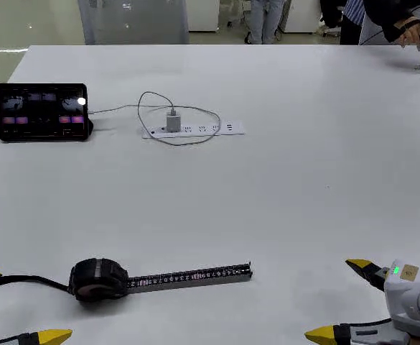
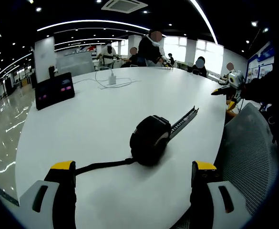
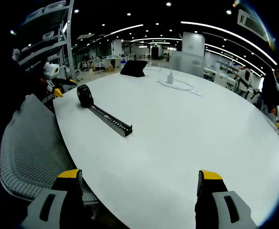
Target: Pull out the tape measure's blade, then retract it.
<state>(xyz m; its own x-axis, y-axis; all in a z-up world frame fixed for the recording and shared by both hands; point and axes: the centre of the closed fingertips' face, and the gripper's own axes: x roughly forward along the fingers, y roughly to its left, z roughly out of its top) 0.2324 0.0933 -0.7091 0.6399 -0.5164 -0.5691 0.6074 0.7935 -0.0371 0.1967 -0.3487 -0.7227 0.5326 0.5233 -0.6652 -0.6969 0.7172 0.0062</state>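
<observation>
A black tape measure (image 1: 98, 279) lies near the white table's front edge, its blade (image 1: 190, 276) drawn out to the right and resting flat. A black wrist strap (image 1: 30, 280) trails left from the case. My left gripper (image 1: 12, 307) is open at the bottom left, its yellow tips on either side of the strap's end, the case (image 2: 150, 140) a short way ahead of it. My right gripper (image 1: 344, 298) is open at the bottom right, well clear of the blade's hooked end (image 3: 127, 130). In the right gripper view the case (image 3: 85, 95) sits far left.
A dark tablet (image 1: 42, 111) stands at the far left. A white power strip (image 1: 194, 129) with a plugged charger and looped cable lies behind the middle. A grey mesh chair (image 3: 32, 152) sits at the table's near edge. People work at the far side (image 2: 151, 45).
</observation>
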